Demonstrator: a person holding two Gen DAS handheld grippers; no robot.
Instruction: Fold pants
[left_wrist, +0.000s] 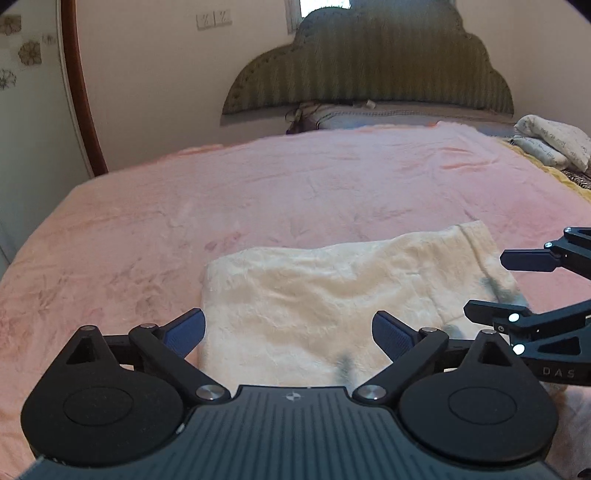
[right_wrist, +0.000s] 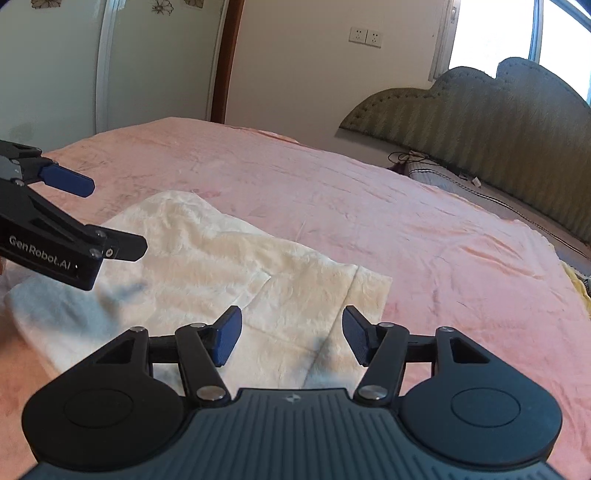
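Observation:
The cream fleece pants (left_wrist: 332, 295) lie folded into a flat rectangle on the pink bed cover (left_wrist: 258, 192). They also show in the right wrist view (right_wrist: 221, 266). My left gripper (left_wrist: 288, 332) is open and empty, hovering just above the near edge of the pants. It also shows in the right wrist view (right_wrist: 114, 218) over the left part of the pants. My right gripper (right_wrist: 291, 336) is open and empty above the pants' near right part. It also shows in the left wrist view (left_wrist: 487, 282) at the right edge of the pants.
The pink cover (right_wrist: 424, 240) spreads over the whole bed. A green padded headboard (left_wrist: 369, 66) stands at the far end with a pillow (left_wrist: 369, 114) below it. Folded white bedding (left_wrist: 554, 140) lies at the far right. A wooden door frame (left_wrist: 81, 92) stands at the left.

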